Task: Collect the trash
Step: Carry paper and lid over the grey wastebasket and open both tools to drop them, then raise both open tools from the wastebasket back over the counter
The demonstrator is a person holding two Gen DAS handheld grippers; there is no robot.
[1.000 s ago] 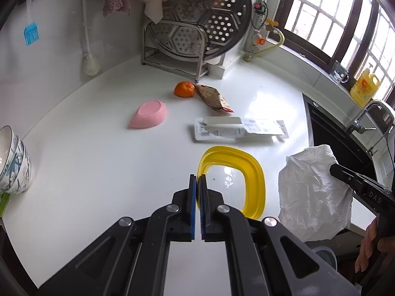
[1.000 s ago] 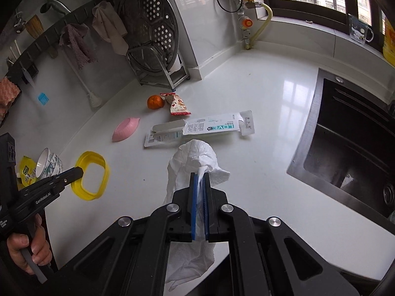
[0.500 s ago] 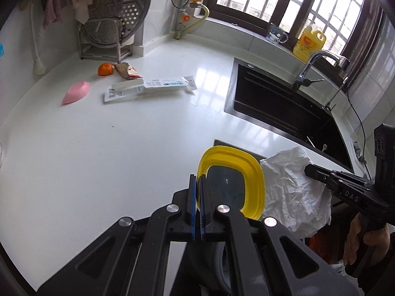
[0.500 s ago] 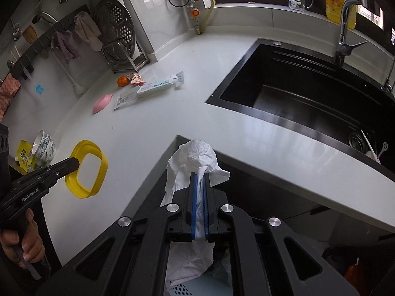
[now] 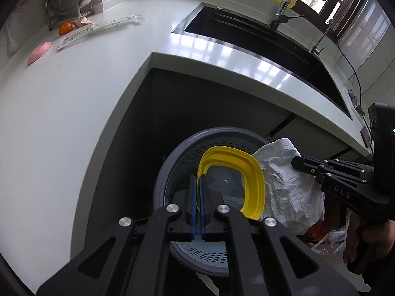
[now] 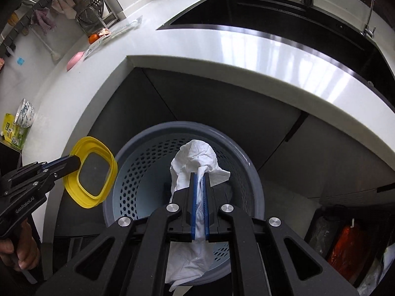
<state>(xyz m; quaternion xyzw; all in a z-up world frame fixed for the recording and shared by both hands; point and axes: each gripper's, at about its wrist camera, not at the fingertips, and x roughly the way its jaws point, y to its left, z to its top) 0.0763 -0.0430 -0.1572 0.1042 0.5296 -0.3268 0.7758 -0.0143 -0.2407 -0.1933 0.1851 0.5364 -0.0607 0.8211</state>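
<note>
My left gripper (image 5: pixel 196 181) is shut on the rim of a yellow plastic lid (image 5: pixel 256 172) and holds it over a grey perforated waste bin (image 5: pixel 170 172) on the floor. In the right wrist view the left gripper (image 6: pixel 74 161) and the lid (image 6: pixel 108 172) sit at the bin's left rim. My right gripper (image 6: pixel 200 180) is shut on a crumpled white tissue (image 6: pixel 195 155) that hangs over the bin (image 6: pixel 138 172). The tissue (image 5: pixel 293 187) also shows in the left wrist view, held by the right gripper (image 5: pixel 296 162).
The white countertop (image 5: pixel 61 98) wraps around the bin, with a black sink (image 5: pixel 246 34) at the back. On the counter lie an orange (image 5: pixel 65 27), a snack wrapper (image 5: pixel 82 21), a long white package (image 5: pixel 103 26) and a pink dish (image 5: pixel 39 51). Bags (image 6: pixel 345 244) lie on the floor to the right.
Both grippers have moved off the counter and down over the waste bin, still holding the lid and the tissue.
</note>
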